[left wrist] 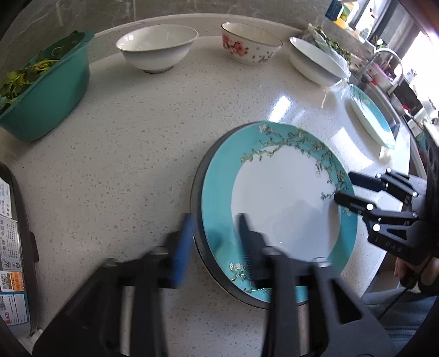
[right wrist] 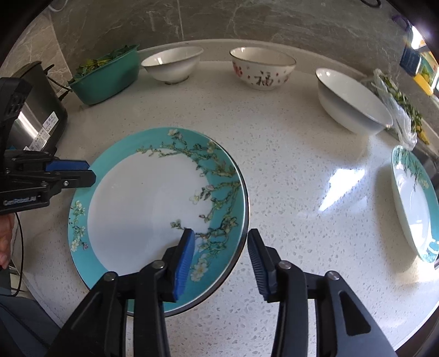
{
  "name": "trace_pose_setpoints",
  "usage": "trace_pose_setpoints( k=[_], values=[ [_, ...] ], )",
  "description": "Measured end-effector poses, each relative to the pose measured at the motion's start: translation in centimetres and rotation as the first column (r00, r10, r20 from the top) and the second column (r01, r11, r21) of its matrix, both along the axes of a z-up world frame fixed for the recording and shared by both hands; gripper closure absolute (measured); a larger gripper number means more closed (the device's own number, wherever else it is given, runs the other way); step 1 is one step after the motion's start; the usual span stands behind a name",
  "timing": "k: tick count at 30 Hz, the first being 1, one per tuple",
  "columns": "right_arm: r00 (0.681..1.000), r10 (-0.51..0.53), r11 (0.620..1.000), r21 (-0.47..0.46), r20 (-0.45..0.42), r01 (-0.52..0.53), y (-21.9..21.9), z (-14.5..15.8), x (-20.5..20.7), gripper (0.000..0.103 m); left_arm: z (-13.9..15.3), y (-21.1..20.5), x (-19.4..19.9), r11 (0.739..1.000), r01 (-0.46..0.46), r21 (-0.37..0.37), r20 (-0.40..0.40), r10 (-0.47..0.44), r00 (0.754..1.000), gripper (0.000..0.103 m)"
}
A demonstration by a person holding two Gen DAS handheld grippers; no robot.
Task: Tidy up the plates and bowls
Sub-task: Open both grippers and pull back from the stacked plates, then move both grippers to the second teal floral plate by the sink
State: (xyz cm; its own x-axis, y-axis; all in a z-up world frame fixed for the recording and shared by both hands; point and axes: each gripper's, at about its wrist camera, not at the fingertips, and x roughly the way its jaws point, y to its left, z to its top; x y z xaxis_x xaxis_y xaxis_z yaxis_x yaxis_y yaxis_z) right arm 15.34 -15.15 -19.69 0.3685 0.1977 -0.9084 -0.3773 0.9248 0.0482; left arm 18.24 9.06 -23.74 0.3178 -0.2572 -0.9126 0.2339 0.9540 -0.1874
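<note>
Plate (right wrist: pixel 142 203) with turquoise rim lies on the bench (right wrist: pixel 288 170), centre frame; both the left hand-held gripper (left wrist: pixel 216 239) and right hand-held gripper (right wrist: pixel 222 247) straddle its rim, jaws parted, unclamped.

Speckled white countertop (right wrist: pixel 301 170), grey marble wall (right wrist: pixel 219 24)

Both grippers' fingers (right wrist: pixel 186 258) parted

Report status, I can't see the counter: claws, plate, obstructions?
Left claw open, straddling plate rim. Right claw open, straddling opposite rim. Teal blossom plate flat on another plate, not gripped. Three bowls, second teal plate stand clear.
</note>
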Motion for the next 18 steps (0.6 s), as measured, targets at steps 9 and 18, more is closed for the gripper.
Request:
trace_pose_setpoints(
  k=[9,18],
  values=[
    [0.996,-0.081,0.983,0.166,0.036,0.074,-5.7,4.7,-0.4,0.020,5.1,-1.6,0.7,0.981,-0.018,-0.195,0.065,0.031,0.997,0.000],
    [0.965,-0.251,0.765,0.594,-0.080,0.248,-24.8,9.2,3.9,0.000,11.2,-14.1,0.9,0.948,0.103,-0.303,0.169,-0.053,0.984,0.000]
  ],
)
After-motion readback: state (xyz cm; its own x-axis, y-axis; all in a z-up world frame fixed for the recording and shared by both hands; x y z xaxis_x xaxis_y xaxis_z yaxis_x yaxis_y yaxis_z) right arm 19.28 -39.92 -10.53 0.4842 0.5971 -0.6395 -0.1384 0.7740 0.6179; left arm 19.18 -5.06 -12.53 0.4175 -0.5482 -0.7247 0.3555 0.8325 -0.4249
